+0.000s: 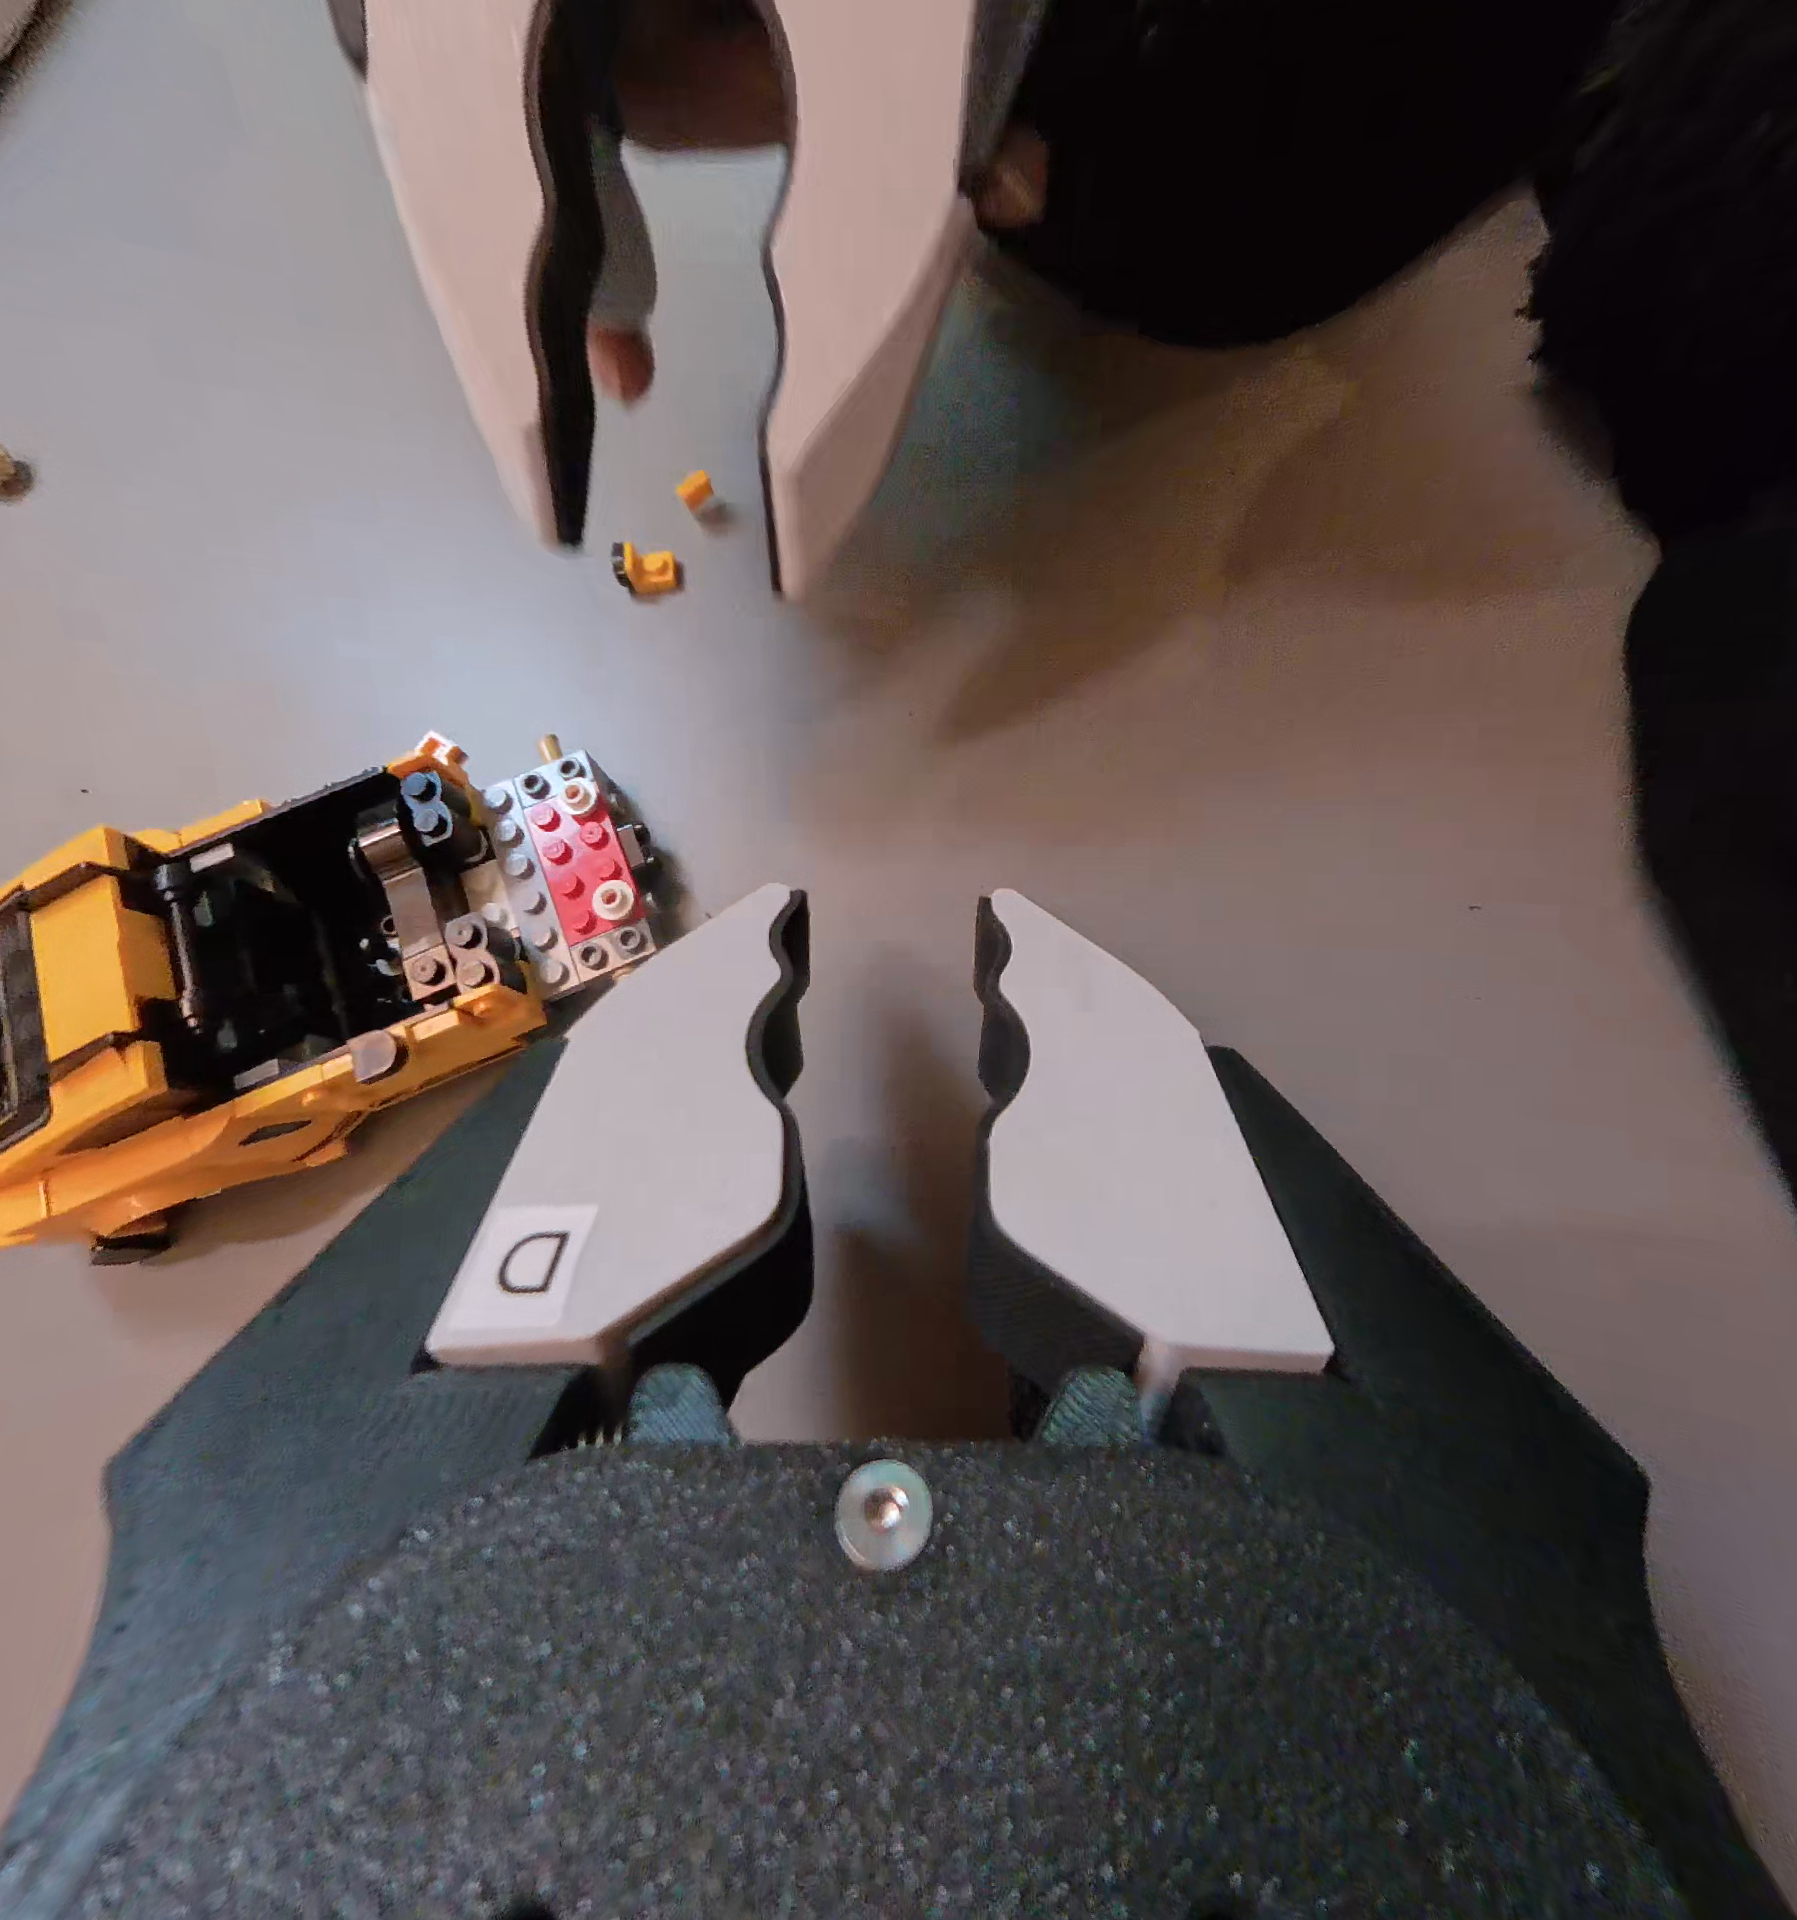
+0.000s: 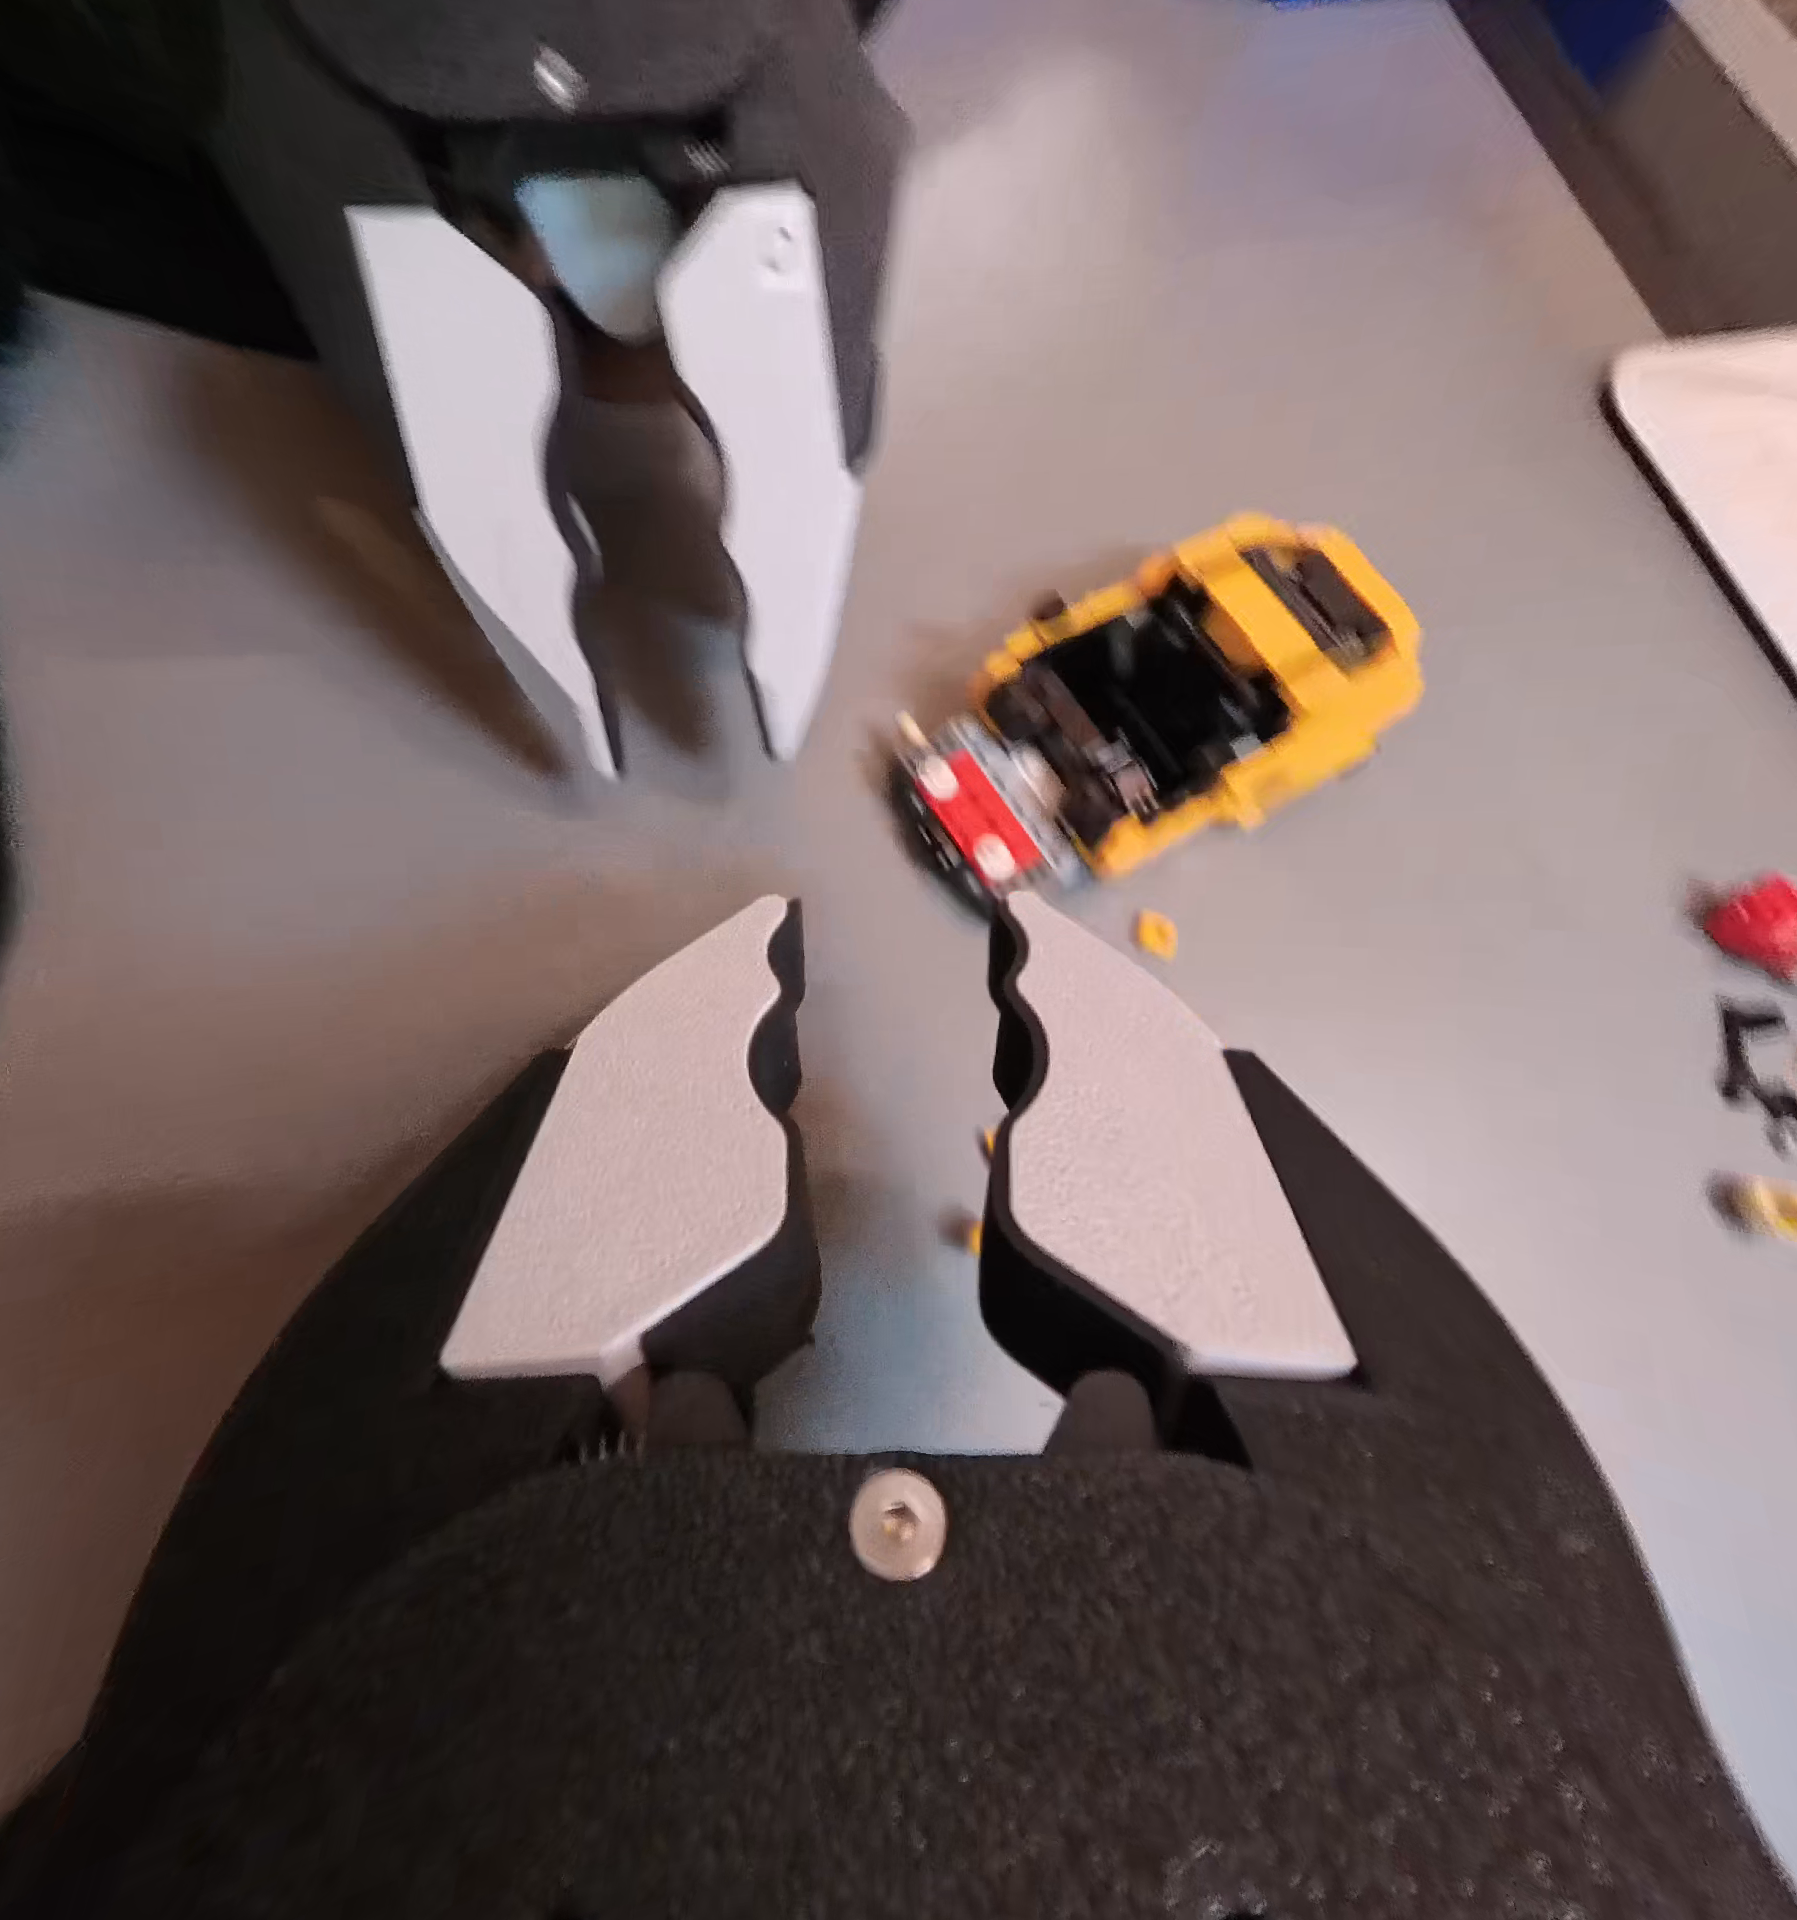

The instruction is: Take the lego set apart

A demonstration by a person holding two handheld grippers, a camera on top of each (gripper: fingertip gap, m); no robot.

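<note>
Only one marking in either view: a white rectangular sticker point(image 1: 526, 1265) with a single black printed character, stuck near the base of the left finger point(image 1: 655, 1132) plate on the left hand-held gripper point(image 1: 889, 914). Not quoting it. The right wrist view is motion-blurred, with nothing legible. Lego car point(image 1: 198, 997) shows no readable print, numbers or brand marks.
</note>
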